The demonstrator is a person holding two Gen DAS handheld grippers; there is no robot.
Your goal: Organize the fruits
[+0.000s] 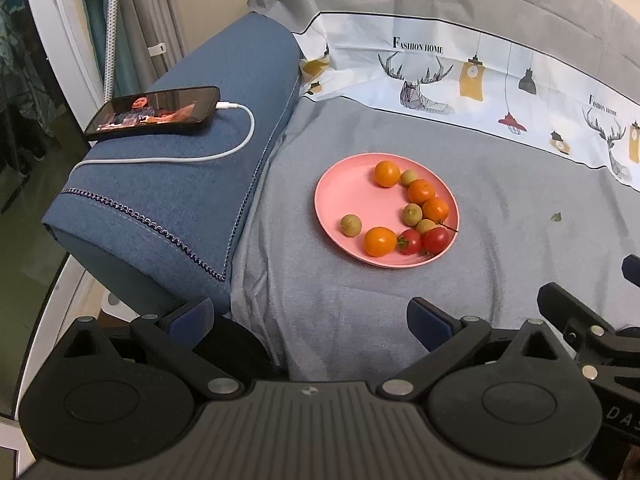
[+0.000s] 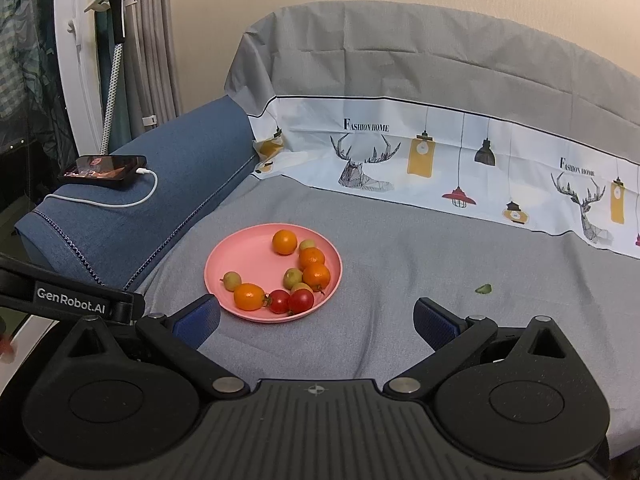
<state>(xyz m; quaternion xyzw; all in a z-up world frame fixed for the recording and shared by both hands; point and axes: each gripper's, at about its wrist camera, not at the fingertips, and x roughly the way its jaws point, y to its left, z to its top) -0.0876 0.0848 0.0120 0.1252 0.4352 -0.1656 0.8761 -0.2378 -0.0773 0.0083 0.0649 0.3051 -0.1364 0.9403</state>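
Fruits: four oranges point(image 2: 284, 242), four small green fruits point(image 2: 232, 280) and two red tomatoes point(image 2: 301, 301) lie loose on a pink plate point(image 2: 224, 264), most of them touching along its right and near rim.

Plate: it rests on a grey sheet point(image 2: 400, 280) spread over a sofa seat, just beside the blue armrest point(image 2: 180, 168).

Handling: the fruits look light, round and smooth, so they would likely roll on the plate when nudged. The tomatoes probably bruise or split under a hard squeeze; the oranges seem firmer.

Hold: each piece is best taken across its widest middle, from above. The lone green fruit at the plate's left offers the freest access, since the clustered ones leave little room for fingers.

Left gripper point(image 1: 312, 316): jaws spread wide, holding nothing, short of the plate.

Right gripper point(image 2: 318, 318): jaws likewise apart and empty, near the plate's front rim.

Surroundings: a phone point(image 1: 154, 110) on a white cable point(image 1: 240, 136) sits on the armrest; a green scrap point(image 2: 483, 289) lies on the sheet to the right, well apart.
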